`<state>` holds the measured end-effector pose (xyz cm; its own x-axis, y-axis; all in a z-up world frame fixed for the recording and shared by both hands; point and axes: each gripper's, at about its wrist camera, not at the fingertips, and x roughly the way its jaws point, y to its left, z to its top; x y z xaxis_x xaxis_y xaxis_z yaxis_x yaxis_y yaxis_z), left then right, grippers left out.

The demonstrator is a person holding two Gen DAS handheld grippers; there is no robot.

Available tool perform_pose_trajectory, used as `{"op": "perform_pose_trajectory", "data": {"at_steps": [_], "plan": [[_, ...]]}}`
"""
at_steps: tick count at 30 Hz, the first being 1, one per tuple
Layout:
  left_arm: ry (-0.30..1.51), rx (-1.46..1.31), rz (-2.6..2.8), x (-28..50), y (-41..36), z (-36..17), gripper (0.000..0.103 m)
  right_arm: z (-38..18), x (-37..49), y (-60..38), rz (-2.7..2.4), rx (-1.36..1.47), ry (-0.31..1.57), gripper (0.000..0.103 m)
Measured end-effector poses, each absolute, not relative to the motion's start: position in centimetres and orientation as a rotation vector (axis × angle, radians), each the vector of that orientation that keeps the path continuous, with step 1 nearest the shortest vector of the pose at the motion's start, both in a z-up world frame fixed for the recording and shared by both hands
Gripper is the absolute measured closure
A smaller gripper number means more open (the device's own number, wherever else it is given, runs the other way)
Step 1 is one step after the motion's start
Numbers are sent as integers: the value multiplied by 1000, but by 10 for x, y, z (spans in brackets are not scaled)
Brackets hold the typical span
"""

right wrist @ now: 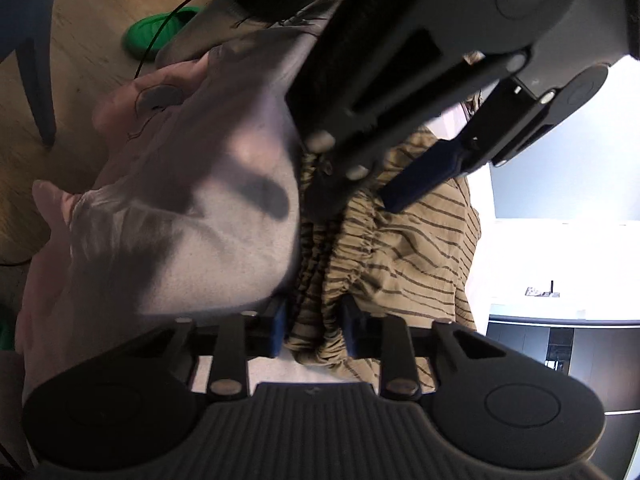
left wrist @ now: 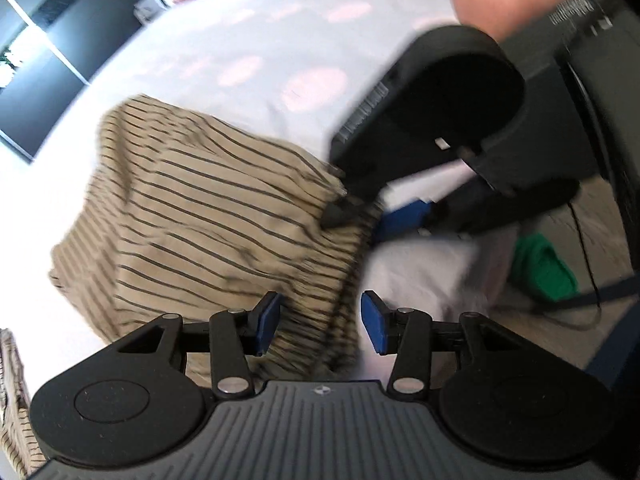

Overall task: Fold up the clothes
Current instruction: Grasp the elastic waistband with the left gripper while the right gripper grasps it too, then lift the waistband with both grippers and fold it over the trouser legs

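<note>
Both wrist views close, angled down, sharing the striped garment (left wrist: 208,216).

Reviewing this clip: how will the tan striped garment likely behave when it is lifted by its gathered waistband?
The tan striped garment will probably hang floppy; it already lies in soft wrinkles. Its gathered waistband bunches thickly, which likely gives a firmer hold. It looks thin, so it is probably light.

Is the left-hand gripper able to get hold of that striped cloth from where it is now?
Probably yes. The left gripper stands open with the striped cloth bunched directly between and ahead of its fingers, nothing blocking. The right gripper already has the gathered edge between its fingers nearby, so space there is tight.
</note>
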<state>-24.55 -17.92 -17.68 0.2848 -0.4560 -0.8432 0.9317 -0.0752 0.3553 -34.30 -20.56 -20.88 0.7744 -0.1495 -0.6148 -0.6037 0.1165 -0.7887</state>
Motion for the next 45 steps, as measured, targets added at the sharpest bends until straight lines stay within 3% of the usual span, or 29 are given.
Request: {"op": "perform_pose_trajectory", "data": {"at_steps": [9, 30, 41, 45], "plan": [[404, 1271, -1210, -268, -171, -193, 59, -178, -333, -229, 349, -1219, 715, 84], [195, 1415, -1038, -296, -175, -215, 57, -140, -313, -252, 323, -891, 757, 85], [274, 1351, -1015, -287, -175, -192, 82, -150, -325, -252, 356, -933, 792, 86], [379, 1280, -1068, -283, -173, -172, 86, -146, -329, -252, 370, -913, 807, 86]]}}
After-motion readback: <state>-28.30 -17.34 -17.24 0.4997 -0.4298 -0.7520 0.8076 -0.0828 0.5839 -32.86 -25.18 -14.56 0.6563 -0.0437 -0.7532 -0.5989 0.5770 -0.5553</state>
